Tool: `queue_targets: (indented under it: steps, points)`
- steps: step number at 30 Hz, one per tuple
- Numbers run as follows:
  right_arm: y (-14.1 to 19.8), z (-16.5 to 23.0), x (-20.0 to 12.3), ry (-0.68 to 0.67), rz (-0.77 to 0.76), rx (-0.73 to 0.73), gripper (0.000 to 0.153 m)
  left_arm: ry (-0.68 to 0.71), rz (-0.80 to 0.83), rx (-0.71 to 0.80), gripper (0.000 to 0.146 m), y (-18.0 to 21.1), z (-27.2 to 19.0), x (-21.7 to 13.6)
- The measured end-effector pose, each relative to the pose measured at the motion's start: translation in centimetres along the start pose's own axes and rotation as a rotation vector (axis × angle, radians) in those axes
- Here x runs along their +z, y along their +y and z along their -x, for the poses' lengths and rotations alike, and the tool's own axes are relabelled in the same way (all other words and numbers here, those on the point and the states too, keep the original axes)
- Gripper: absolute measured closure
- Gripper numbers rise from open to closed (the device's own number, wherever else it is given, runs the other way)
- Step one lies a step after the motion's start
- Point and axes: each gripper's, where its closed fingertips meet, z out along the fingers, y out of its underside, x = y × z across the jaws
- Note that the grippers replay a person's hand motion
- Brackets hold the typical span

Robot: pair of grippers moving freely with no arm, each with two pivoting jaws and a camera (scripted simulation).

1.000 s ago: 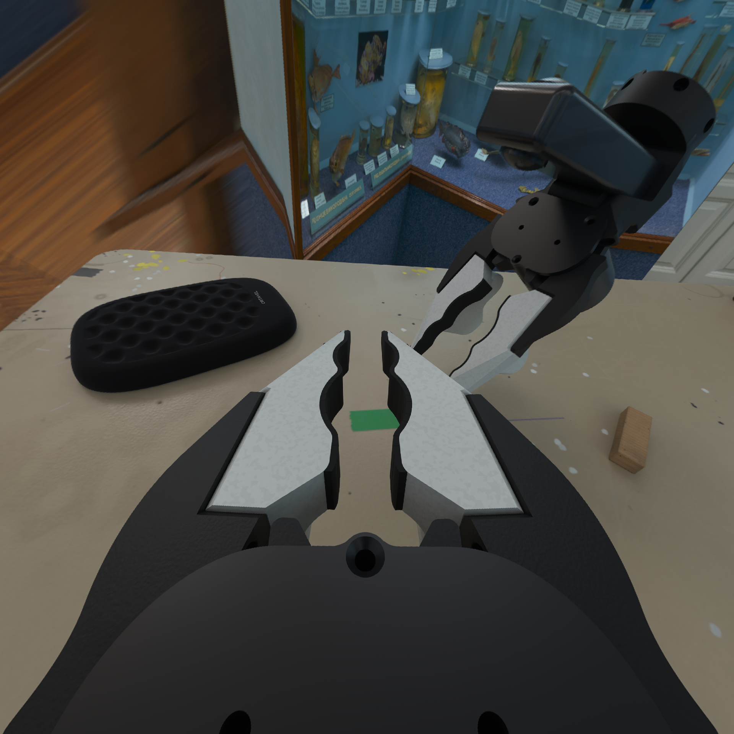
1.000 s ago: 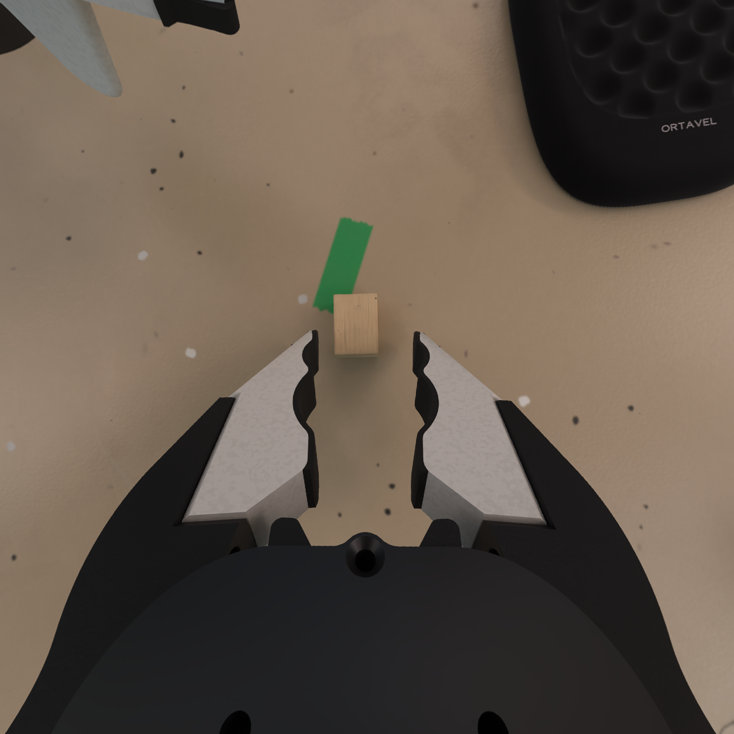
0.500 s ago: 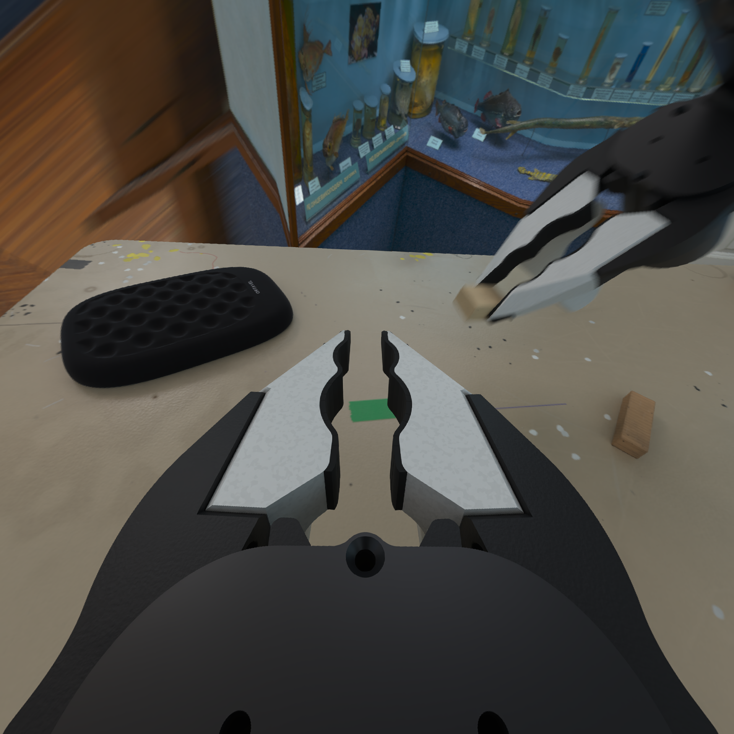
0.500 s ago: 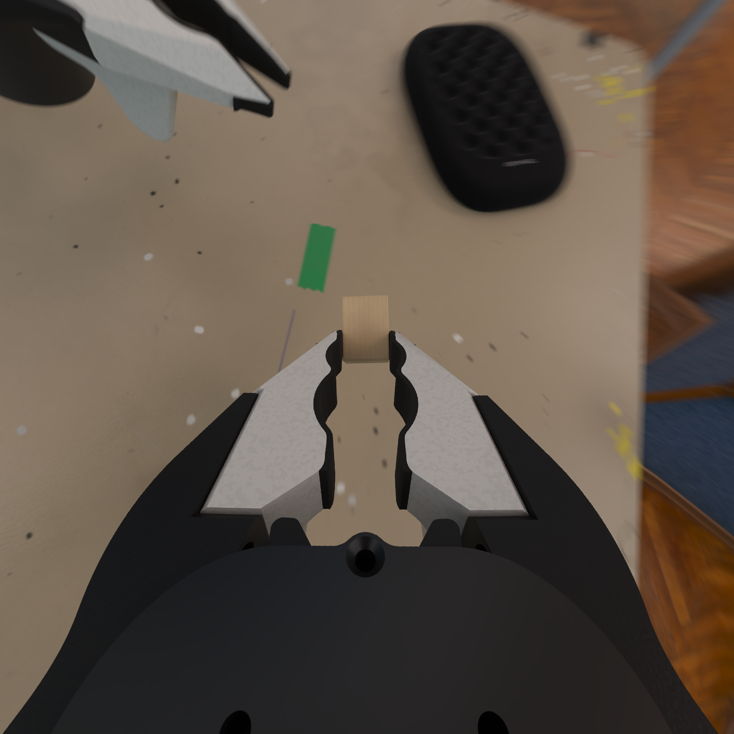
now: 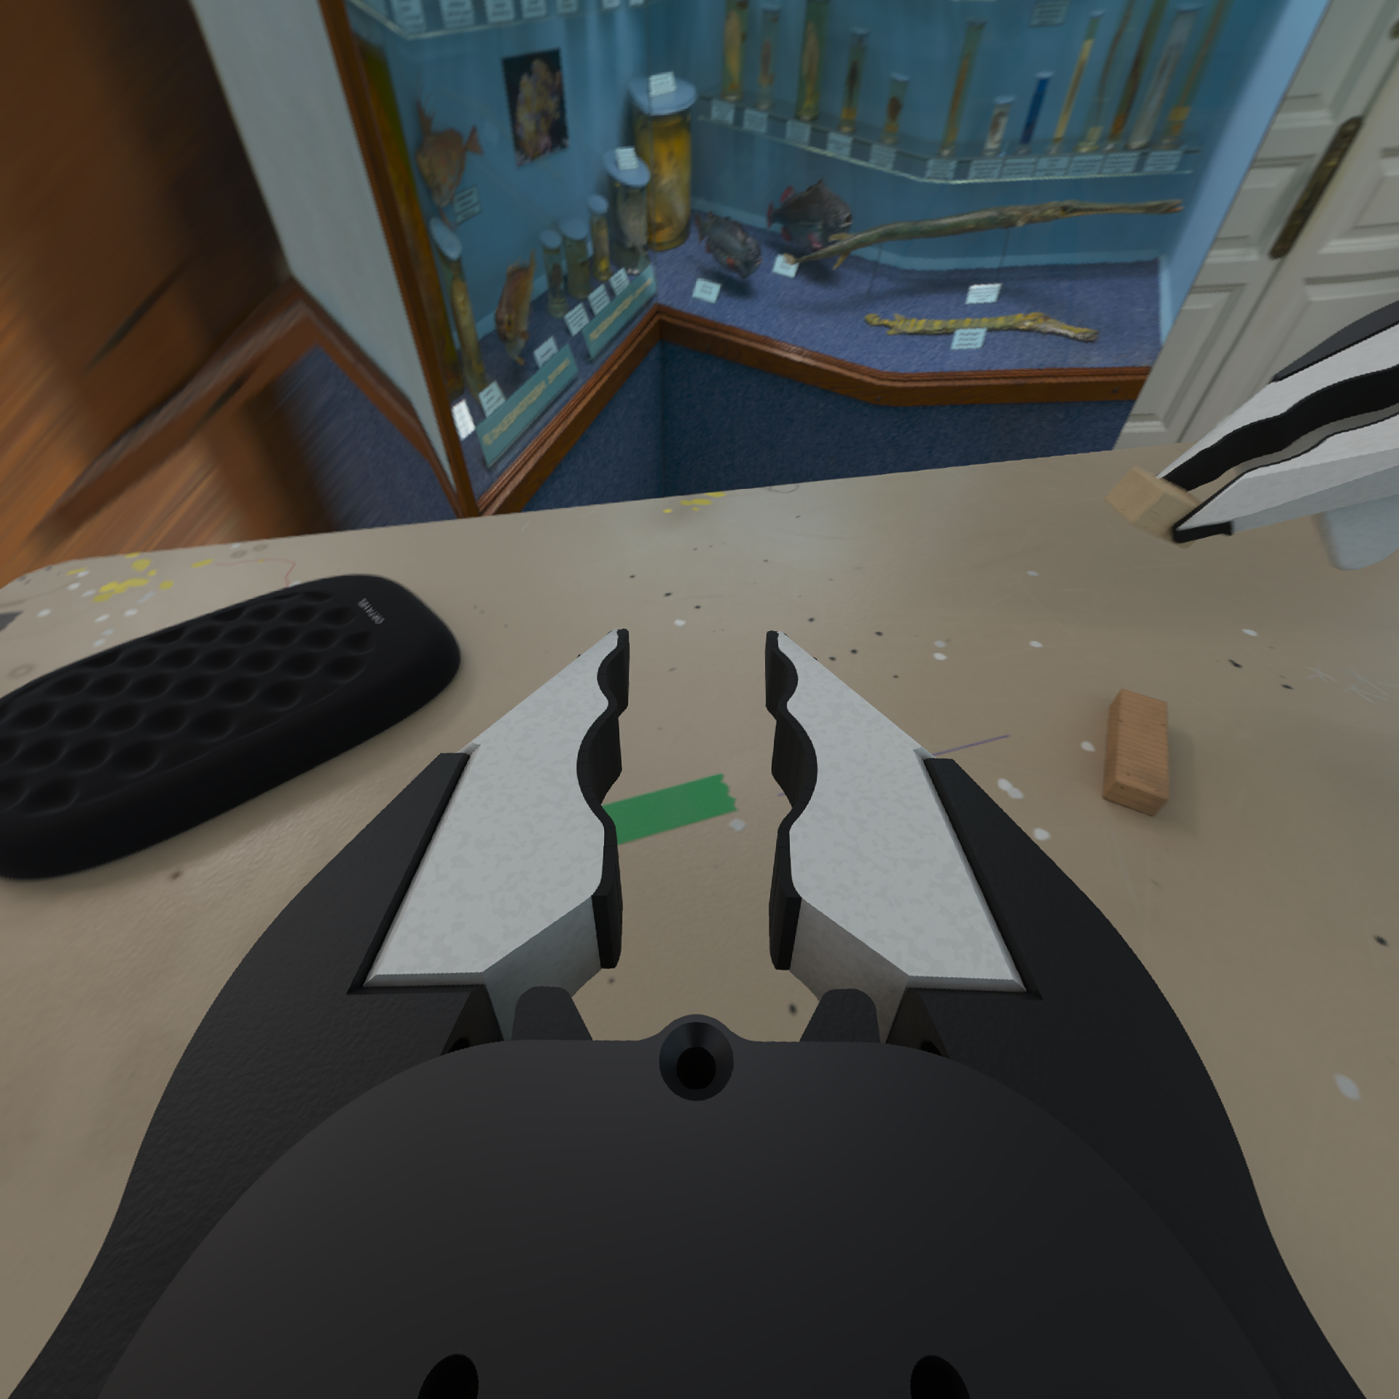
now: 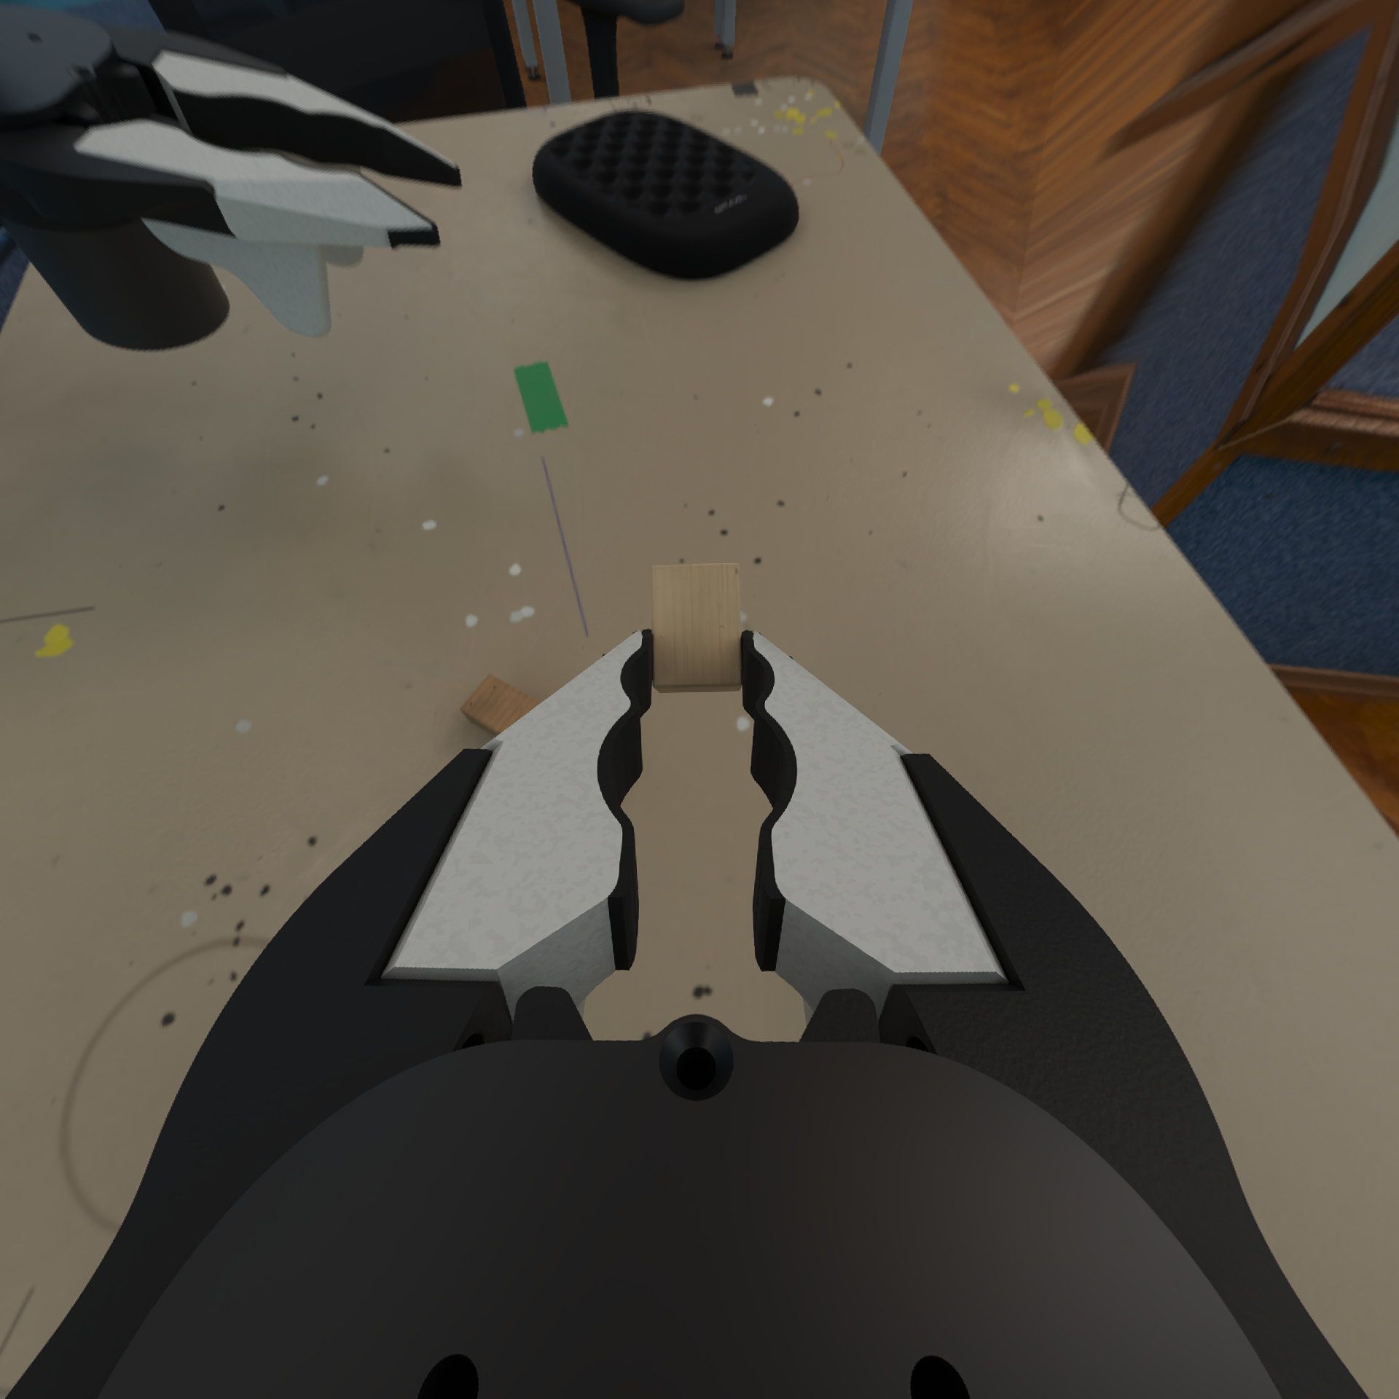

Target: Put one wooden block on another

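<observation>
- My right hand-held gripper (image 6: 695, 651) is clamped on a small pale wooden cube (image 6: 695, 625), which sits pinched between the very tips of its two fingers and sticks out past them.
- In the left wrist view that same cube (image 5: 1147, 500) shows at the far right, held clear above the tabletop (image 5: 833, 575) by the right hand-held gripper (image 5: 1181, 507), whose body runs out of the picture.
- The second wooden block (image 5: 1135, 751), a longer tan piece, lies flat on the tabletop, to the right of my left fingers and well apart from them.
- From the right wrist view only one corner of this longer block (image 6: 496, 702) peeks out, just beside my left-hand finger (image 6: 545, 802) and below the level of the held cube.
- My left hand-held gripper (image 5: 696, 643) holds nothing; its fingers stand apart with bare tabletop showing between them.
- A strip of green tape (image 5: 674, 807) lies on the tabletop and shows in the gap between those left fingers.
- A black dimpled pad (image 5: 204, 719) rests on the tabletop to the left of my left hand-held gripper, near the far edge.
- In the right wrist view the left hand-held gripper (image 6: 447, 204) hangs at the upper left, above the tabletop (image 6: 227, 530), with the green tape (image 6: 540, 397) and the black pad (image 6: 665, 193) beyond my held cube.
</observation>
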Motion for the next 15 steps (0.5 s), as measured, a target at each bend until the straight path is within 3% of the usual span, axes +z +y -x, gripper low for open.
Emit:
queue_targets:
  steps: [1,4,8,11,15]
  points:
    - [0.4,0.1,0.0,-0.002,0.017,0.003,0.130,0.017,-0.009,0.009,0.111,-0.1,-0.4,0.0]
    - [0.8,0.4,0.0,-0.004,0.019,0.015,0.130,0.095,0.004,-0.029,0.146,-0.2,-1.3,-0.2]
    - [0.8,1.0,0.3,-0.033,0.014,0.014,0.130,0.134,0.018,-0.088,0.146,0.1,-1.4,-0.1]
    - [1.0,1.5,0.8,-0.054,0.028,0.005,0.130,0.119,0.014,-0.074,0.137,0.1,-1.3,0.0]
    - [1.1,2.1,1.3,-0.075,0.039,-0.003,0.130,0.151,0.031,-0.061,0.146,0.3,-1.7,-0.1]
